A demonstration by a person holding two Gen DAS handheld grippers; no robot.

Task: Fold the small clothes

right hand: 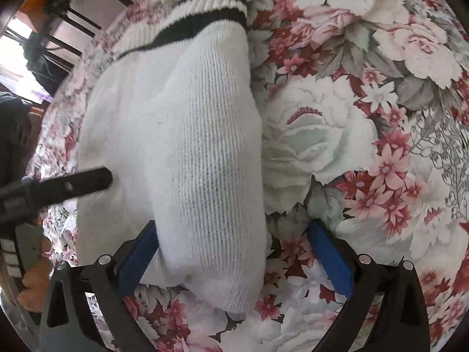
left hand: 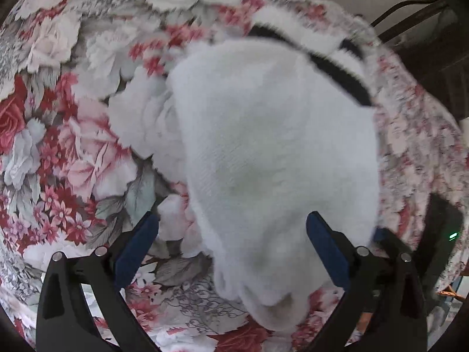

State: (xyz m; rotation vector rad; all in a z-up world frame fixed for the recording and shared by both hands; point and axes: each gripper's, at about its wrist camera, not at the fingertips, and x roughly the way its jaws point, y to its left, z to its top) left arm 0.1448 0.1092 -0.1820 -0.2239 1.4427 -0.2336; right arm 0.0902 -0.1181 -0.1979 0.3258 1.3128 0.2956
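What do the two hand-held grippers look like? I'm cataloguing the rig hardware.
Both match: the left hand-held gripper and right hand-held gripper each have two black angular plastic arms with silver round pivot bolts, ending in flat blue-padded fingers. No cables or markings show.

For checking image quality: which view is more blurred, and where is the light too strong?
Left wrist view: motion-blurred, the white sock shows almost no knit and its black-striped cuff is smeared. Right wrist view: sharp, knit ribs of the sock are clear; only the window at the far left is overexposed.
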